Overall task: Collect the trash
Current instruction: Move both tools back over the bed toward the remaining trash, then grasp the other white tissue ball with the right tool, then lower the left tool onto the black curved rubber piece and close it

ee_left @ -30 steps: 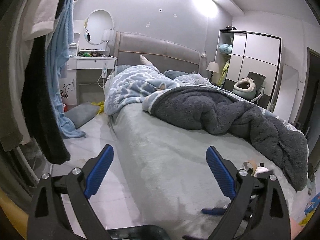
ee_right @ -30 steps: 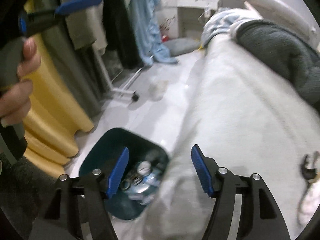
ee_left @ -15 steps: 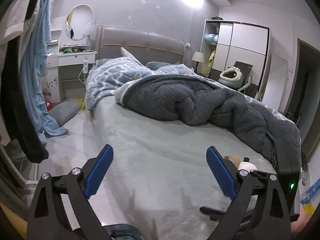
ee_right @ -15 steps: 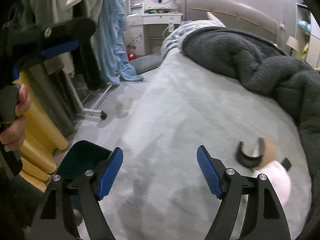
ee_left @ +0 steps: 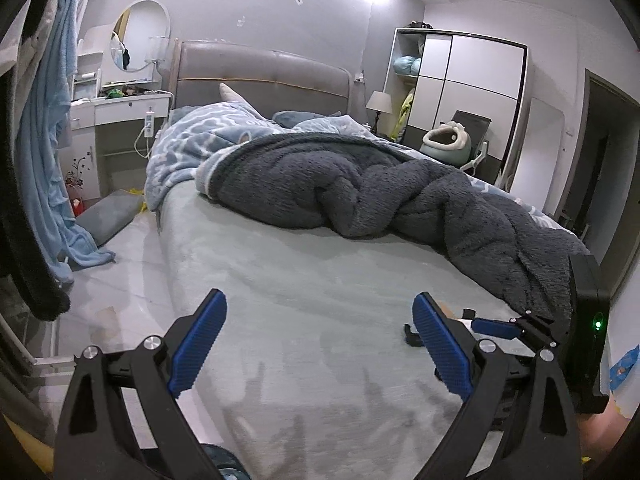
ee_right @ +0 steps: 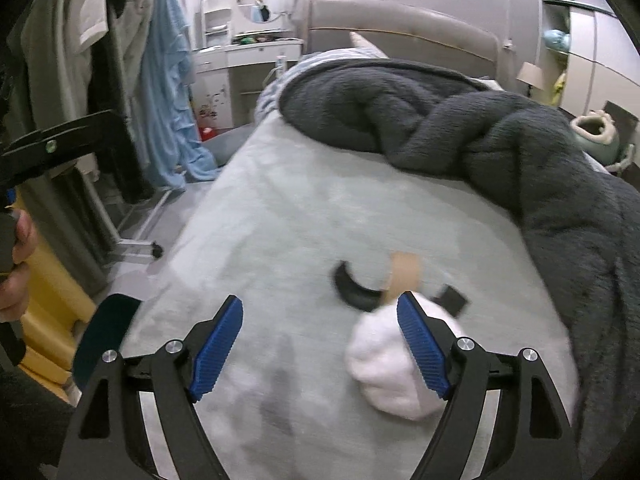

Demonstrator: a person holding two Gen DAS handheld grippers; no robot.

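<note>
Trash lies on the grey-green bed sheet [ee_right: 280,216]: a white crumpled tissue [ee_right: 380,368], a curved black piece [ee_right: 352,290], a tan cardboard strip [ee_right: 405,274] and a small black scrap [ee_right: 454,299]. My right gripper [ee_right: 320,304] hovers just short of them, jaws opening, nothing between the pads; its right pad overlaps the tissue in the picture. The dark teal bin [ee_right: 106,334] stands on the floor at the lower left. My left gripper [ee_left: 318,304] is open and empty over the bed's near end. The curved black piece [ee_left: 412,334] shows beside its right finger.
A dark grey fleece blanket [ee_right: 500,140] is heaped across the far and right side of the bed. Clothes hang on a rack [ee_right: 100,100] at the left, with a yellow object [ee_right: 52,304] below. A person's hand [ee_right: 16,236] holds the left gripper's handle.
Both views swung from the floor and bin towards the bed. The right gripper's jaws widened and it moved closer to the tissue and black piece, which now lie just ahead of it.
</note>
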